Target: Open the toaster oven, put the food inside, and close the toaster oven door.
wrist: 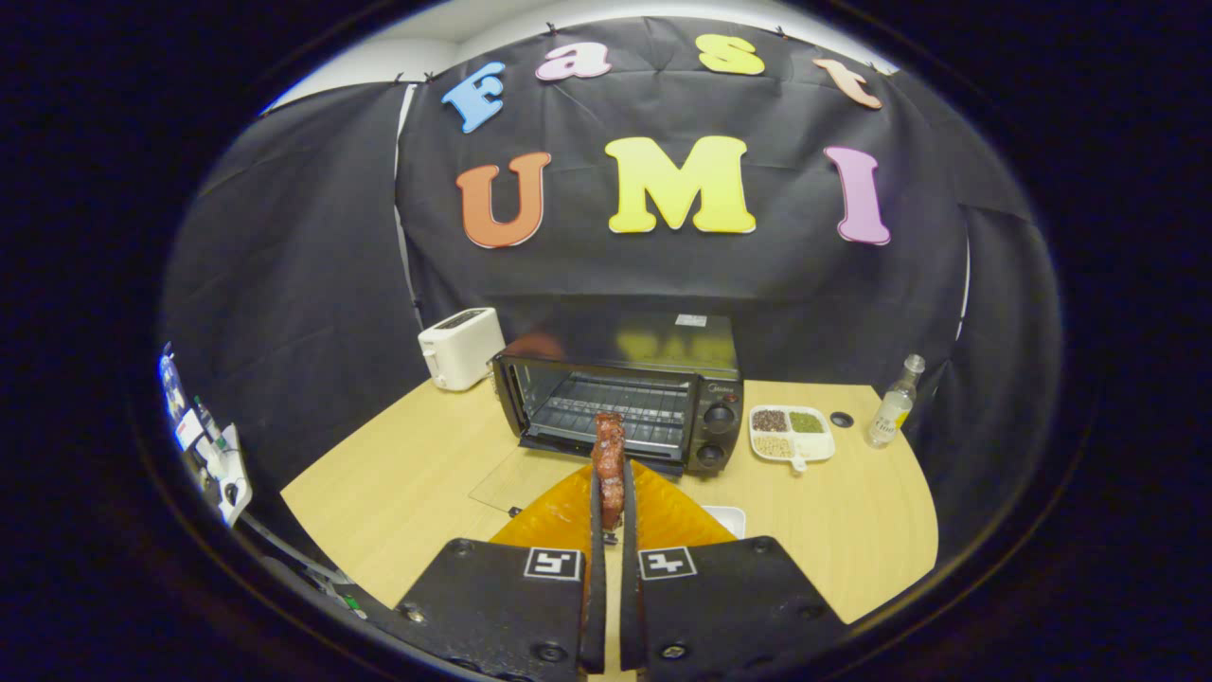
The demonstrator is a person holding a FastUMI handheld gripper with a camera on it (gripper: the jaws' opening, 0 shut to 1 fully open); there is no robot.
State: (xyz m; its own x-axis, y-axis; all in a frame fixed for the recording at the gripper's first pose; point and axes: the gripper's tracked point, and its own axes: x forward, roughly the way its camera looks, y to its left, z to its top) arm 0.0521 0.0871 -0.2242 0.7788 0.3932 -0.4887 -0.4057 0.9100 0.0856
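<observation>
A black toaster oven [630, 398] stands at the back of the wooden table, its glass door [530, 478] folded down flat in front of it and its wire rack [615, 412] bare. My gripper [611, 478] is shut on a reddish-brown piece of meat [608, 453], which sticks up past the fingertips. The meat hangs above an orange plate [663, 516], just short of the oven's opening.
A white pop-up toaster [461, 348] stands left of the oven. To the right are a white divided dish of spices [792, 433], a small dark lid [841, 419] and a clear bottle [893, 403]. A white dish edge [727, 517] peeks from behind the plate.
</observation>
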